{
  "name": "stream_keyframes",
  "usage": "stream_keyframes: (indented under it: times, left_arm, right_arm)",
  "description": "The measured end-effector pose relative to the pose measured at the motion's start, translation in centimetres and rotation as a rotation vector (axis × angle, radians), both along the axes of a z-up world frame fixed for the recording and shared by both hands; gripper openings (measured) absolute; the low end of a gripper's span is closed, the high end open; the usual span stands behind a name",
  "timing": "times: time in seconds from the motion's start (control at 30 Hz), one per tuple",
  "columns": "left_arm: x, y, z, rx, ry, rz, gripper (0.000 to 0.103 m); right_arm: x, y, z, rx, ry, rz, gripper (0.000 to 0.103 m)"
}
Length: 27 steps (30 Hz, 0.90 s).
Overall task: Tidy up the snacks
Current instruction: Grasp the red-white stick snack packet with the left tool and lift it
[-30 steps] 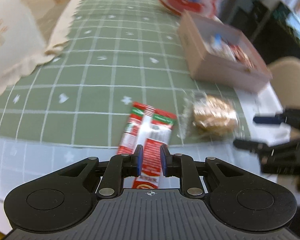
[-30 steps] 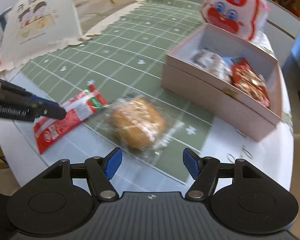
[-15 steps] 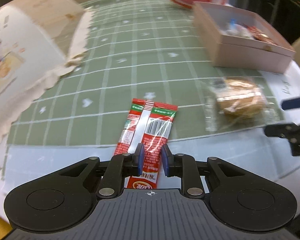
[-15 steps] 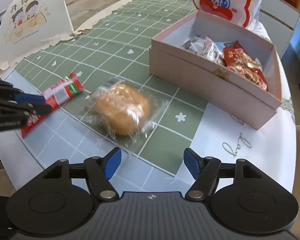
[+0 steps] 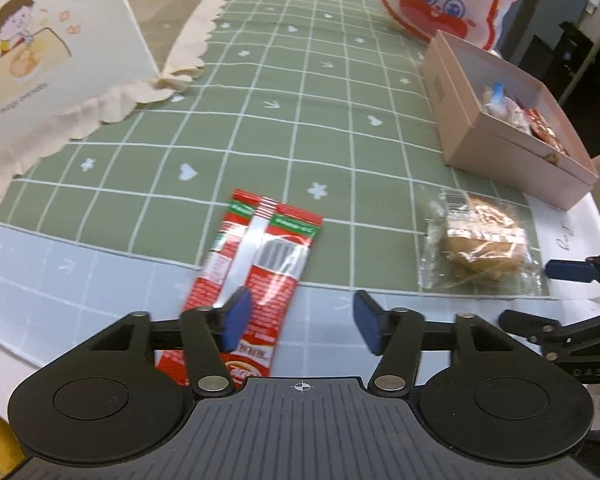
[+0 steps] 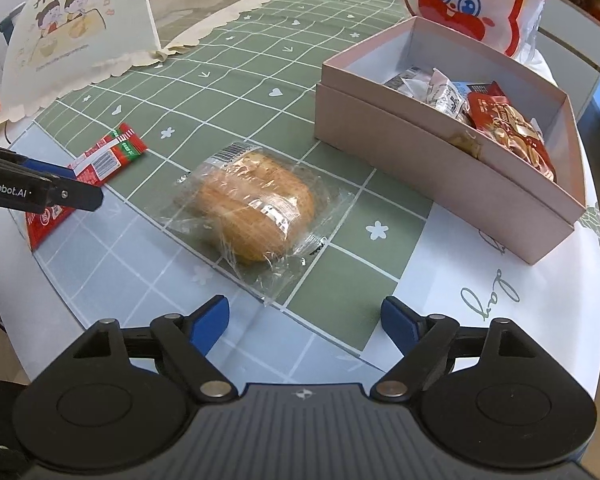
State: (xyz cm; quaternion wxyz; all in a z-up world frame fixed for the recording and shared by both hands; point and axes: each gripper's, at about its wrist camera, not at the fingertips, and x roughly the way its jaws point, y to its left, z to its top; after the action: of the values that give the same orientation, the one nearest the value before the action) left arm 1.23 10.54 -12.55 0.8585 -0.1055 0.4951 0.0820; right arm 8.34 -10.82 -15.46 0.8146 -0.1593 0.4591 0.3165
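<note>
A red snack packet (image 5: 260,264) lies flat on the green checked tablecloth, also in the right wrist view (image 6: 100,164). My left gripper (image 5: 300,322) is open over its near end, the left finger above the packet. A bun in clear wrap (image 6: 256,200) lies in front of my open, empty right gripper (image 6: 304,320), and shows in the left wrist view (image 5: 480,240). A pink box (image 6: 440,152) holding several snacks stands at the right, also in the left wrist view (image 5: 500,148).
A red-and-white rabbit-face bag (image 6: 472,4) stands behind the box. A cream food cover with a cartoon print (image 6: 80,36) stands at the back left. The table's front edge is close below both grippers.
My left gripper was shut on the red packet and has opened, letting it go on the table. My right gripper stays open and has drawn slightly closer to the bun.
</note>
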Motion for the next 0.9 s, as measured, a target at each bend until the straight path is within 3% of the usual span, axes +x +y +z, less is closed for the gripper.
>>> stream_keyframes:
  times: [0.1, 0.2, 0.27, 0.43, 0.53, 0.67, 0.77, 0.9]
  left_arm:
    - [0.2, 0.0, -0.1, -0.031, -0.004, -0.017, 0.078]
    - [0.2, 0.2, -0.2, -0.045, -0.011, -0.034, 0.079]
    - [0.2, 0.5, -0.1, -0.043, -0.023, -0.035, 0.077]
    - [0.6, 1.1, -0.1, 0.061, -0.015, -0.059, 0.055]
    - [0.7, 2.1, 0.1, 0.059, -0.017, -0.033, 0.047]
    - [0.7, 3.4, 0.6, 0.058, -0.034, -0.002, 0.047]
    - [0.9, 4.0, 0.2, 0.084, 0.000, 0.010, 0.047]
    - [0.9, 4.0, 0.1, 0.045, 0.012, -0.025, 0.057]
  right_arm:
    - [-0.1, -0.1, -0.1, 0.005, -0.005, -0.002, 0.086]
    - [-0.2, -0.1, -0.2, 0.009, -0.009, -0.010, 0.089]
    - [-0.2, -0.2, -0.2, 0.009, -0.010, -0.016, 0.090]
    - [-0.3, -0.4, -0.3, 0.013, -0.014, -0.033, 0.095]
    - [-0.3, -0.5, -0.4, 0.015, -0.015, -0.039, 0.096]
    - [-0.3, -0.6, -0.4, 0.016, -0.016, -0.046, 0.098]
    - [-0.3, -0.5, -0.5, 0.016, -0.017, -0.051, 0.099]
    - [-0.4, -0.5, -0.6, 0.017, -0.018, -0.059, 0.099]
